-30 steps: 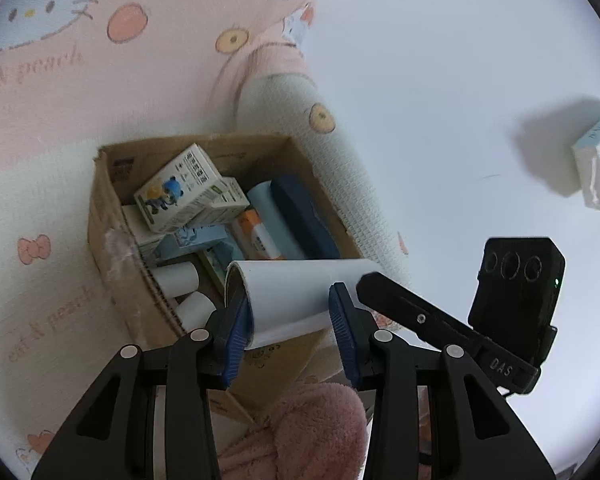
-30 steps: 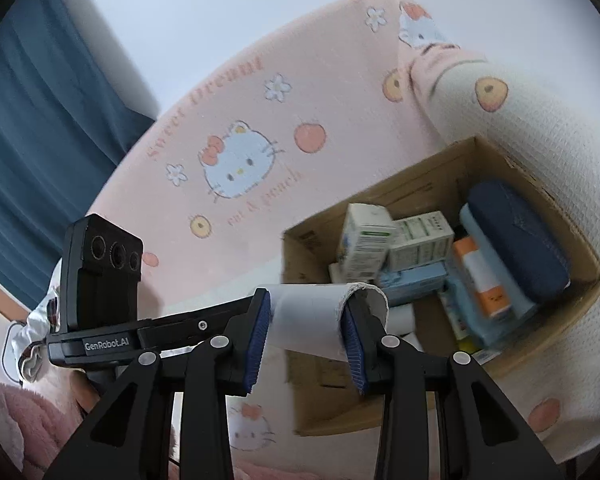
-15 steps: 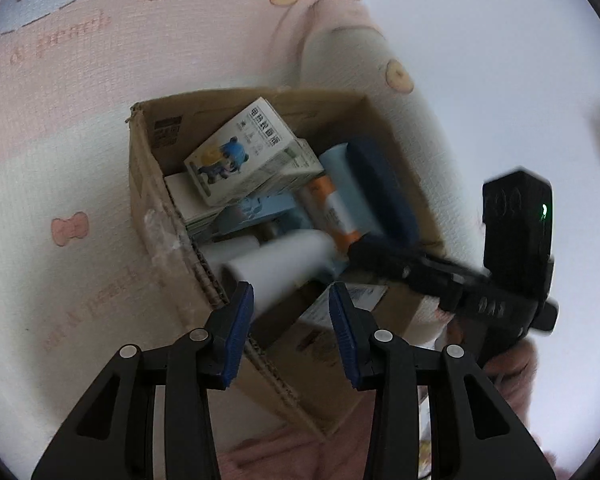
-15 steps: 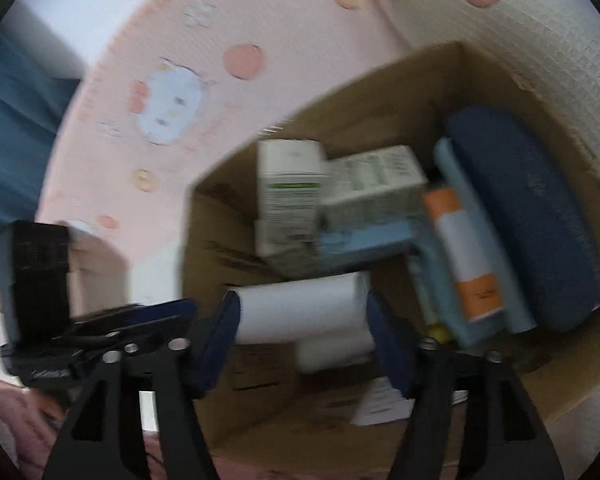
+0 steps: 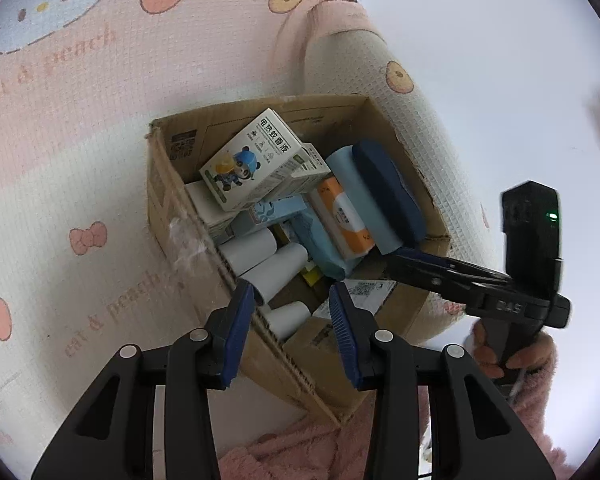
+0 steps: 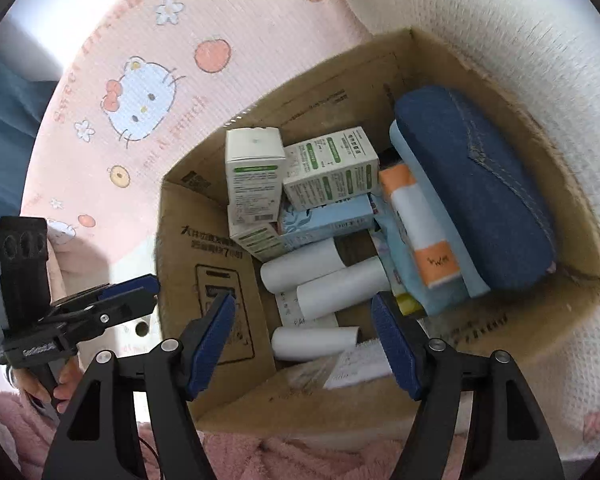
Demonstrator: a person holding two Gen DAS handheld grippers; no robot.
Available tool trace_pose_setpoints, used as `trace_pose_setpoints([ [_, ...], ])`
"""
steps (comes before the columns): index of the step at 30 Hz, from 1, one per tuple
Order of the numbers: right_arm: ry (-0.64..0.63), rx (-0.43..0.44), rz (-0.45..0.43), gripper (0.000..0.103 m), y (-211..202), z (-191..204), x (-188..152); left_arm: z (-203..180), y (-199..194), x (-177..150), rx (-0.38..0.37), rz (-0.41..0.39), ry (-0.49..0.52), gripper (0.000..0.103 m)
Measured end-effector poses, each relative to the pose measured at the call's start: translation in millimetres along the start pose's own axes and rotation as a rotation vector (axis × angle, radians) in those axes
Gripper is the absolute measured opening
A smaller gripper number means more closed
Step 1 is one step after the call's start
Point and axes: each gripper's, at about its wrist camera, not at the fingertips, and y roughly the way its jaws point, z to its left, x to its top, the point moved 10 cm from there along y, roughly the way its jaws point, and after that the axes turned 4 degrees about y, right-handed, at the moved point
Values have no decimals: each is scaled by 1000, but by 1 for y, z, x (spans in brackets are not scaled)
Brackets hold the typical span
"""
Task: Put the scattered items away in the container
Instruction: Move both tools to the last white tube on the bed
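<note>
Above crowded cardboard box (image 6: 204, 248): right claw (image 6: 304, 332) opening, empty; left claw (image 5: 292, 324) parted, empty.

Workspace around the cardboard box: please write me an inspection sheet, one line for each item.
Surface: pink and white cartoon-print blanket under the cardboard box.
Job's things: three white paper rolls, green-printed cartons, a navy case and an orange-and-white pack lie inside the box.
Clutter: a printed paper slip on the box floor.
Grippers: left gripper open, nothing between the pads; right gripper opening wide over the nearest roll, pads not touching it.
Cables: nothing seen.
Surroundings: blue curtain at the left in the right wrist view; fluffy pink sleeve.
</note>
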Motion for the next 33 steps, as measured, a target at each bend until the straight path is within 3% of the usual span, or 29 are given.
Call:
trace_pose_setpoints([
  [6, -32, -10, -81, 69, -41, 33, -15, -2, -25, -12, -20, -45, -4, 44],
  [12, -91, 20, -168, 70, -71, 87, -37, 12, -63, -35, 9, -116, 19, 46],
  [15, -134, 31, -165, 70, -63, 117, -54, 31, -75, -52, 17, -123, -2, 55],
  [21, -180, 46, -91, 70, -7, 169, -94, 112, -98, -100, 88, -130, -110, 57],
  [28, -225, 80, 54, 70, 82, 237, -141, 230, -130, -164, 187, -147, -235, 57],
  [33, -296, 12, 145, 70, 150, 273, -164, 297, -151, -188, 225, -171, -315, 57],
])
